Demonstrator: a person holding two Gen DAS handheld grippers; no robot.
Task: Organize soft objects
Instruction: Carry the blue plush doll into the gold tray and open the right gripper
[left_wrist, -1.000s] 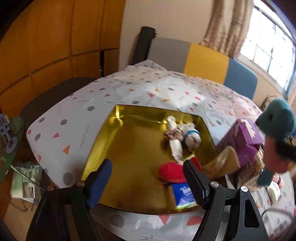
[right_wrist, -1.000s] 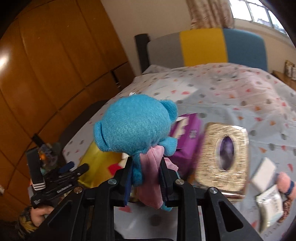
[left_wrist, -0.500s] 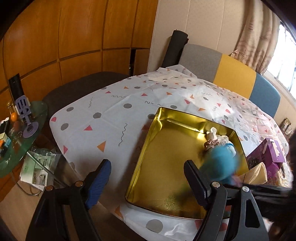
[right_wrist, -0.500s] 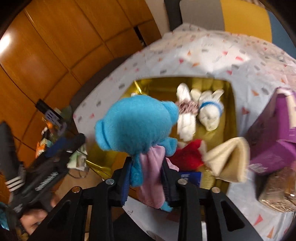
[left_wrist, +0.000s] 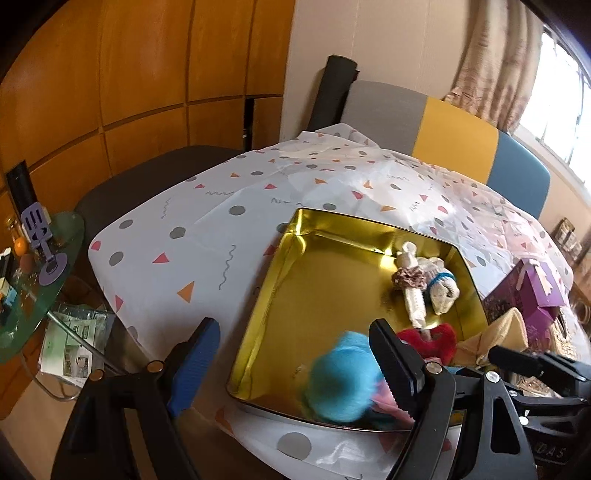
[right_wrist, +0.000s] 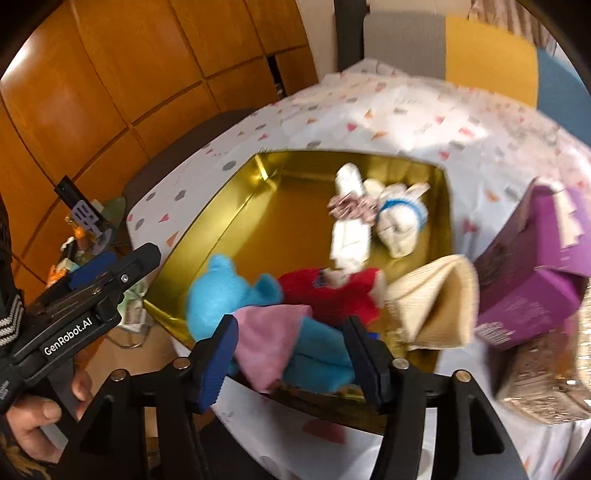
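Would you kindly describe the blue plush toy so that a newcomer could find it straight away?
Find the gold tin tray on the patterned tablecloth. At its near edge, between the opening fingers of the right gripper, lies the blue plush toy. It alone is turquoise with a pink dress; the plush beside it is red, the two farther ones white.

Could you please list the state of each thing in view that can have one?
Gold tin: lidless, holding toys.
Blue plush toy: lying in the tin, between the parted fingers.
Right claw: opening, pads off the toy.
Left claw: open, empty.
Purple box: flaps open.
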